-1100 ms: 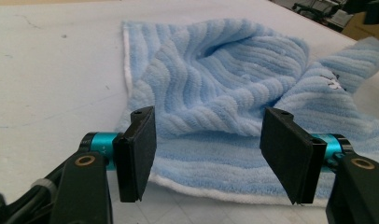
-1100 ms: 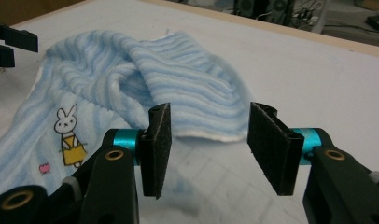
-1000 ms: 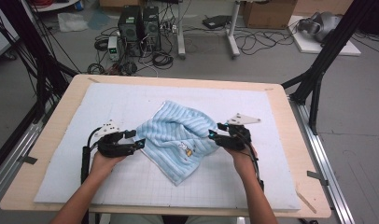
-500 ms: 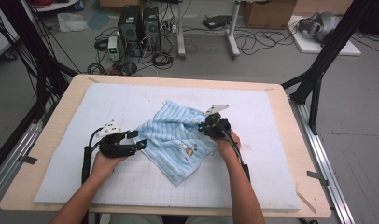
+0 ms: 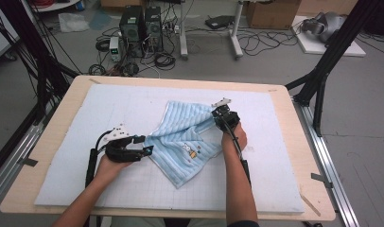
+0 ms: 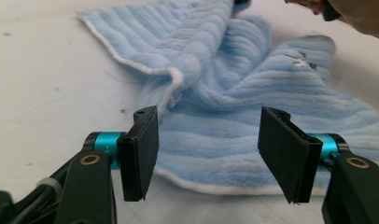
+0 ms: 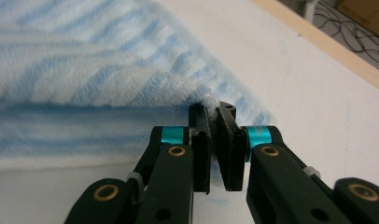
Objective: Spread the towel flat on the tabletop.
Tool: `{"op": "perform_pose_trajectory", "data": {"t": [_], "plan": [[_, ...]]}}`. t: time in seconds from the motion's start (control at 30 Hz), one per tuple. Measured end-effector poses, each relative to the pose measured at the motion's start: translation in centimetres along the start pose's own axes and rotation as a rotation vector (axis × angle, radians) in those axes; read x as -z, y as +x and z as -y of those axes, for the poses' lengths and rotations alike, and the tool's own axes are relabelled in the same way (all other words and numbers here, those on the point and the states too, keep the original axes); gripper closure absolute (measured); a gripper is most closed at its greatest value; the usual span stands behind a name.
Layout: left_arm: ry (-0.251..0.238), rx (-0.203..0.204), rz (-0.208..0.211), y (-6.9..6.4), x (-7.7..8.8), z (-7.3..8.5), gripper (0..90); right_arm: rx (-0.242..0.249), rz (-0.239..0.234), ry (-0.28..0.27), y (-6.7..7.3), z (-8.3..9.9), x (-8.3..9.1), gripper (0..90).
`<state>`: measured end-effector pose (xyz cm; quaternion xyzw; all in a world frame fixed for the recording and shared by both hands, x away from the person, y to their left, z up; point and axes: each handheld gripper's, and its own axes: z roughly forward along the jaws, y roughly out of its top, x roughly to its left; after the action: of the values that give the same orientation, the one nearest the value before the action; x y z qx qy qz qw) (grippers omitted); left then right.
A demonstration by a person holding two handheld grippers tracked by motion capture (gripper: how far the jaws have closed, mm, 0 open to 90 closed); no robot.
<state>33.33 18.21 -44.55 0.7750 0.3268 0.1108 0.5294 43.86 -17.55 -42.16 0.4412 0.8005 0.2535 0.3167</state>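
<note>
Left gripper (image 5: 144, 144) low on the white mat (image 5: 86, 123), jaws spread at the near-left corner of the towel, striped light-blue towel (image 5: 187, 144) crumpled mid-table, right gripper (image 5: 217, 117) pinching the towel's right corner, jaws pressed together on the cloth.

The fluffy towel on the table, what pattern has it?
Light blue towel with ribbed stripes; clearest in left gripper view.

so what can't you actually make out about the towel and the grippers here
- High view: the right gripper jaws are too small to read against the towel.
- High view: the towel's small printed picture is too small to identify.
- Right gripper view: the towel is blurred up close, and the frame's left edge cuts it off.
- Left gripper view: the left gripper jaws hide part of the towel's near hem.
</note>
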Motion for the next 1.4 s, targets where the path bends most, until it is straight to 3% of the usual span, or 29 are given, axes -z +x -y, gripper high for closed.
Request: {"op": "perform_pose_trajectory", "data": {"t": [0.03,0.1,0.13,0.17,0.23,0.27,0.3,0.57,0.6,0.7,0.8,0.83,0.87,0.9,0.93,0.97,1.1,1.4], "plan": [[0.003,-0.004,0.013,-0.2,-0.1,0.0,38.7,-0.052,-0.044,-0.036,-0.1,0.0,0.3,74.6],[0.02,-0.025,0.04,-1.0,-0.8,-0.2,38.6,-0.07,-0.084,-0.082,-0.1,0.1,0.7,62.5],[0.02,-0.025,0.04,-1.0,-0.8,-0.2,38.5,-0.07,-0.084,-0.082,-0.1,0.1,0.7,62.5],[0.03,-0.042,0.042,-1.3,-1.0,-0.2,38.2,-0.116,-0.15,-0.115,-0.3,0.4,1.3,51.9],[0.065,-0.082,0.05,-2.1,-1.6,-0.2,38.3,-0.129,-0.165,-0.125,-0.4,0.7,1.6,48.1],[0.089,-0.096,0.055,-2.4,-2.0,-0.2,38.3,-0.149,-0.2,-0.15,-0.5,1.3,2.4,45.0],[0.145,-0.143,0.04,-2.9,-2.6,-0.2,38.6,-0.138,-0.19,-0.157,-0.4,1.6,2.8,43.9],[0.214,-0.162,0.057,-4.0,-4.1,-0.8,39.1,-0.138,-0.214,-0.204,-1.0,3.9,5.5,42.0],[0.242,-0.176,0.052,-4.3,-4.6,-0.8,41.0,-0.145,-0.218,-0.21,-1.2,4.3,6.1,41.8],[0.246,-0.199,0.034,-4.6,-4.8,-0.8,42.0,-0.149,-0.212,-0.224,-1.3,4.7,6.6,41.6],[0.246,-0.206,0.023,-4.6,-4.7,-0.8,49.7,-0.157,-0.212,-0.231,-1.5,5.2,6.9,41.7],[0.247,-0.217,0.018,-4.5,-4.5,-0.9,65.7,-0.163,-0.212,-0.223,-1.5,5.4,6.9,41.6],[0.245,-0.22,0.024,-4.5,-4.4,-0.9,65.7,-0.163,-0.212,-0.223,-1.5,5.4,6.9,41.6],[0.244,-0.229,0.036,-4.3,-4.4,-0.8,78.5,-0.164,-0.212,-0.225,-1.6,5.5,6.9,41.6],[0.246,-0.227,0.034,-4.2,-4.3,-0.9,85.2,-0.172,-0.216,-0.216,-1.6,5.7,6.9,41.6],[0.242,-0.226,0.035,-4.2,-4.2,-0.9,85.8,-0.174,-0.221,-0.215,-1.5,5.8,6.8,41.6],[0.229,-0.188,0.033,-3.3,-3.5,-1.0,86.2,-0.167,-0.226,-0.206,-1.3,6.2,6.9,42.2],[0.154,-0.093,0.006,0.3,-0.4,-1.1,86.1,-0.171,-0.236,-0.207,-1.2,6.5,7.4,43.2]]}}
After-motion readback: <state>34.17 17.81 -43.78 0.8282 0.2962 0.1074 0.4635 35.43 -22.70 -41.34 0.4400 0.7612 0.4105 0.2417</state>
